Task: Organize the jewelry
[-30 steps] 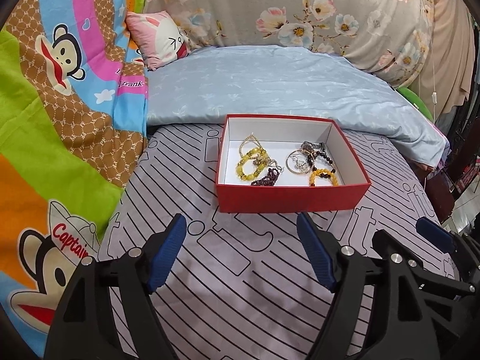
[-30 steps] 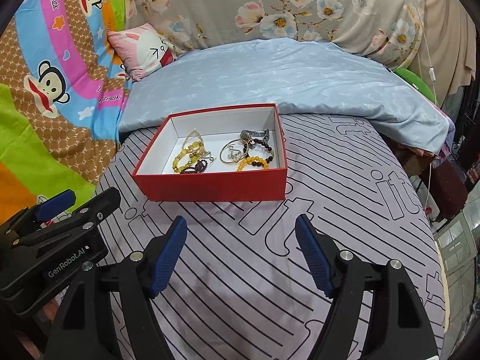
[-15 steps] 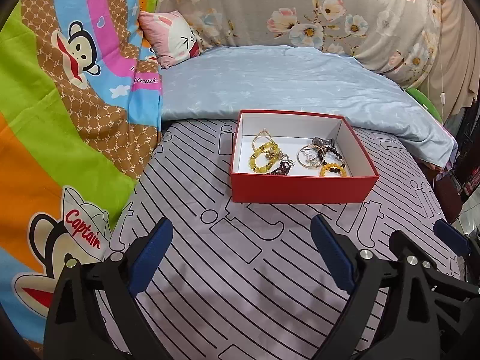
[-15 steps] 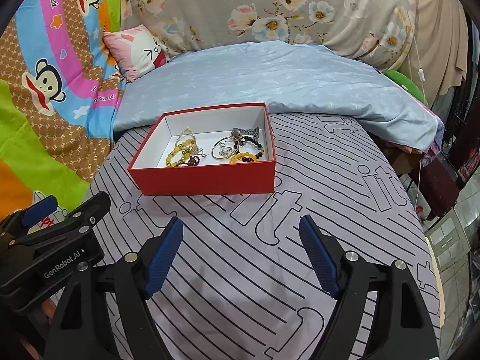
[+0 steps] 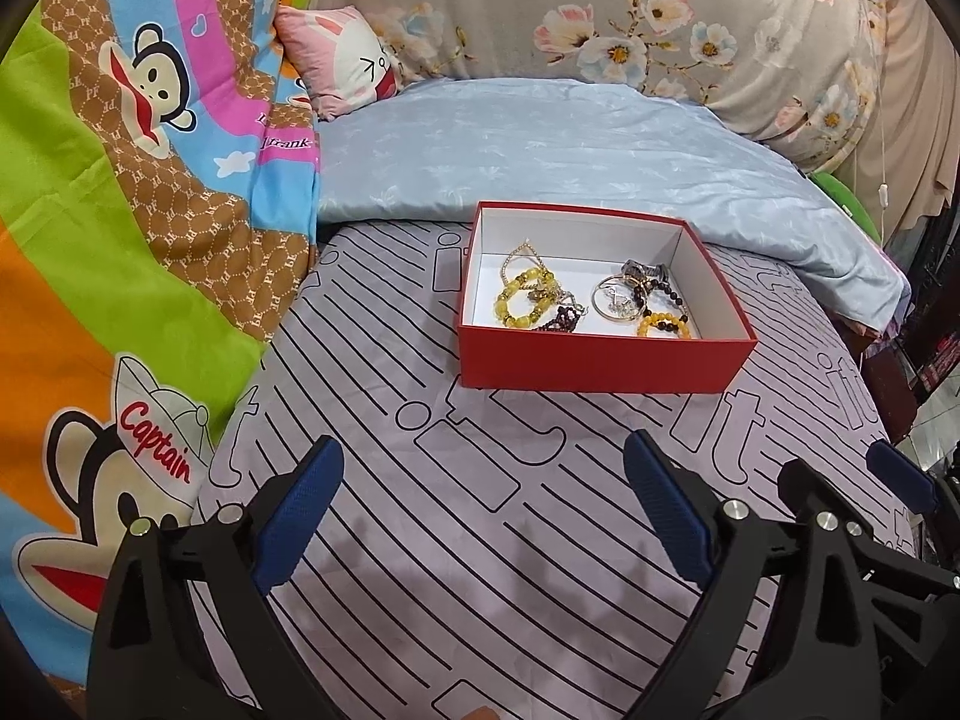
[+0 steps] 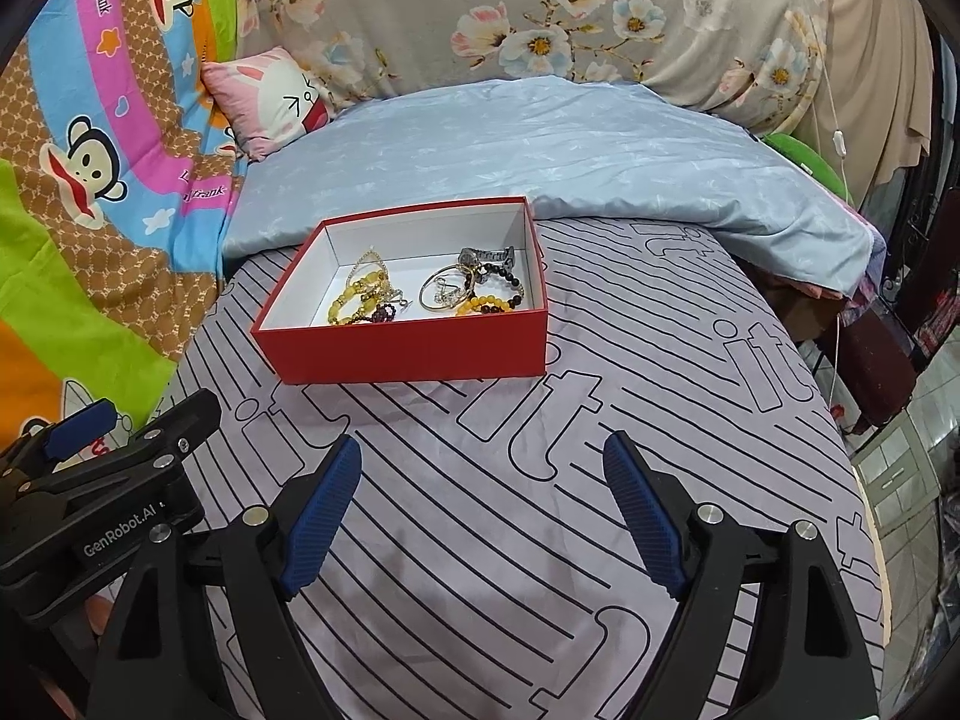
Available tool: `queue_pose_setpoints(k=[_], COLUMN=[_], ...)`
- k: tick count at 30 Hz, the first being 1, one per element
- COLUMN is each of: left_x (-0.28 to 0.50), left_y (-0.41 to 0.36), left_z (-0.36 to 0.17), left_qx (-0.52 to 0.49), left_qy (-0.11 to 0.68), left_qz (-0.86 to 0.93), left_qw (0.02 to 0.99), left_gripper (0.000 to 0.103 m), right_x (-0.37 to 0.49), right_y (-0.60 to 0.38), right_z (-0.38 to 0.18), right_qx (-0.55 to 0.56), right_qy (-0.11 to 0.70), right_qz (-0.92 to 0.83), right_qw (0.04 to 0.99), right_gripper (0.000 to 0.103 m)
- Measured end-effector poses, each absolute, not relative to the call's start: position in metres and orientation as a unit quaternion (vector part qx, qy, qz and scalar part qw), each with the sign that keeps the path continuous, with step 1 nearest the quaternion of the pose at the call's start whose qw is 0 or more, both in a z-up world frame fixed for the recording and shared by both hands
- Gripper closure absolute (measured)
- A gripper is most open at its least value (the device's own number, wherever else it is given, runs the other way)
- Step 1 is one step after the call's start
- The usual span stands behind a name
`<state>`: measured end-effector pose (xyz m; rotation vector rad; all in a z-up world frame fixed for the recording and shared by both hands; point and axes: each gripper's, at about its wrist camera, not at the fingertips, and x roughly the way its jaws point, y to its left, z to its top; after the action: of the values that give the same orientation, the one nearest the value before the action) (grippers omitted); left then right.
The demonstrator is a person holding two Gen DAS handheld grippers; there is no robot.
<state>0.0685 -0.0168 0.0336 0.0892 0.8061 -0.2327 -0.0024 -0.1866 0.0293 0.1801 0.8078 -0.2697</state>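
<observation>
A red box (image 5: 600, 360) with a white inside sits on the striped grey sheet (image 5: 480, 540), ahead of both grippers. In it lie a yellow bead bracelet (image 5: 519, 303), a dark red bracelet (image 5: 561, 321), a silver bangle (image 5: 615, 300), a watch (image 5: 645, 269) and an orange-and-black bracelet (image 5: 663, 324). My left gripper (image 5: 483, 450) hangs open and empty, short of the box. The right wrist view shows the same box (image 6: 408, 348). My right gripper (image 6: 483, 449) is empty, and its jaws are opening. Each gripper shows at the other view's edge.
A light blue quilt (image 5: 570, 144) lies folded right behind the box. A cartoon-monkey blanket (image 5: 120, 240) rises on the left, with a pink pillow (image 5: 342, 60) and a floral cover (image 5: 600, 12) behind. The bed edge (image 6: 870, 510) drops off at the right.
Both grippers have drawn back a little from the box. The left jaws have spread clearly wider; the right jaws have widened slightly. The jewelry has not moved.
</observation>
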Motion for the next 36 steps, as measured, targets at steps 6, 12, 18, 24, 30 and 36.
queue_pose_setpoints(k=[6,12,18,24,30,36], left_x=[0.0678,0.0670,0.0658,0.0645,0.0655,0.0640], left_y=[-0.0168,-0.0184,-0.0193,-0.0210,-0.0210,-0.0215], left_z=[0.0318,0.0315,0.0327,0.0329,0.0311,0.0281], left_qx=[0.047,0.058,0.066,0.079,0.077,0.081], left_qy=[0.393,0.391,0.388,0.382,0.387,0.385], left_qz=[-0.111,-0.104,-0.100,-0.095,-0.096,-0.081], left_qw=[0.912,0.913,0.914,0.916,0.914,0.916], left_gripper=[0.011,0.011,0.011,0.011,0.011,0.011], right_x=[-0.0018,-0.0023,-0.0020,-0.0026,-0.0022,-0.0032], right_y=[-0.1860,-0.1854,-0.1850,-0.1831,-0.1830,-0.1805], right_z=[0.0289,0.0280,0.0277,0.0257,0.0260,0.0231], right_qx=[0.084,0.082,0.082,0.081,0.080,0.078], right_qy=[0.393,0.392,0.392,0.394,0.394,0.396], right_qz=[-0.132,-0.131,-0.131,-0.130,-0.130,-0.128], right_qw=[0.906,0.907,0.907,0.906,0.906,0.906], right_gripper=[0.022,0.022,0.022,0.022,0.022,0.022])
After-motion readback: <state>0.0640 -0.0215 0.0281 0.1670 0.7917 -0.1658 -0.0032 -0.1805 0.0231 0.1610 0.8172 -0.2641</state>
